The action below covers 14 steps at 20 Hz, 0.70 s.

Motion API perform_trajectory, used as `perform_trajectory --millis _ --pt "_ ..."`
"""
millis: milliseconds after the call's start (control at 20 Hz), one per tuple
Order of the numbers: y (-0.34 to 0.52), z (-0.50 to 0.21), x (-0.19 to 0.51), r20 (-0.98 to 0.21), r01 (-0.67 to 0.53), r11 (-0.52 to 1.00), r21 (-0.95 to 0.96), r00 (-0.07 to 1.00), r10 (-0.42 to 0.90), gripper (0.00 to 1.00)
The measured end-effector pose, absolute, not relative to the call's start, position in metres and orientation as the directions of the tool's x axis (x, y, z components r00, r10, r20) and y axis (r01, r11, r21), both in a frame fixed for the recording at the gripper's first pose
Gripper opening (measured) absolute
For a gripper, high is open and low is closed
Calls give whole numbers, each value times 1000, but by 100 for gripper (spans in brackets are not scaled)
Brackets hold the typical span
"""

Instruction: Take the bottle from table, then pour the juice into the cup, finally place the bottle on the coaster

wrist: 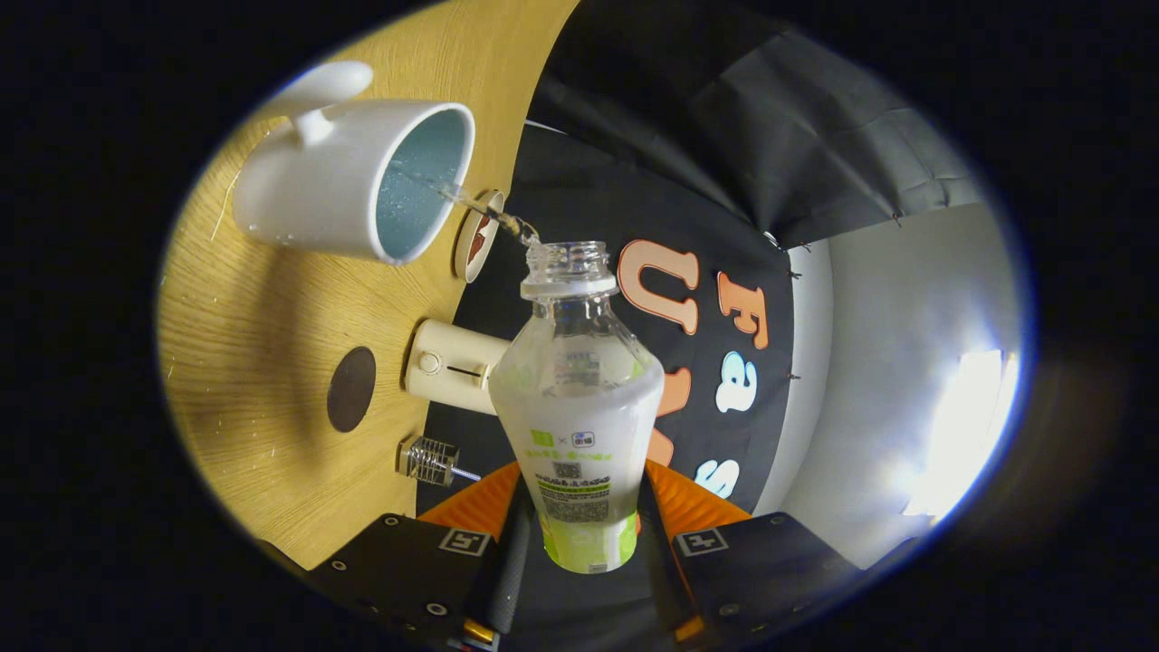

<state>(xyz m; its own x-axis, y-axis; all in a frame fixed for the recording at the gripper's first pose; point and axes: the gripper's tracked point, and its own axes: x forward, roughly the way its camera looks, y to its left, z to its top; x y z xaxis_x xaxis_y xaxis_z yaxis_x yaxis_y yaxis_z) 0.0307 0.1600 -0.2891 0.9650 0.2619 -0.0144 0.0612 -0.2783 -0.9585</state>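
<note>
My gripper [579, 516] is shut on the lower body of a clear, uncapped bottle [577, 380] with a white and green label. The whole view is rolled sideways, so the bottle is tipped over. A thin stream of clear liquid [480, 210] runs from the bottle's mouth [569, 258] into the white mug [349, 181], which has a pale blue inside and a handle on its far side. The mug stands on the wooden table [253, 317]. A dark round coaster [351, 388] lies flat on the table, beside the mug and nearer my fingers.
A cream box-shaped device [453, 365] stands on the table near the coaster. A small metal coil-like object [430, 460] sits closer to my fingers. A small round dish [477, 237] stands just beyond the mug. Black cloth and a pale wall close the booth behind.
</note>
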Motion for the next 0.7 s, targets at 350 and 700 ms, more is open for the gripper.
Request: perform_trajectory --millis 350,700 --pt "165 -283 33 -11 91 -324 -942 953 301 59" --pt "169 -276 37 -2 120 -361 -925 948 319 60"
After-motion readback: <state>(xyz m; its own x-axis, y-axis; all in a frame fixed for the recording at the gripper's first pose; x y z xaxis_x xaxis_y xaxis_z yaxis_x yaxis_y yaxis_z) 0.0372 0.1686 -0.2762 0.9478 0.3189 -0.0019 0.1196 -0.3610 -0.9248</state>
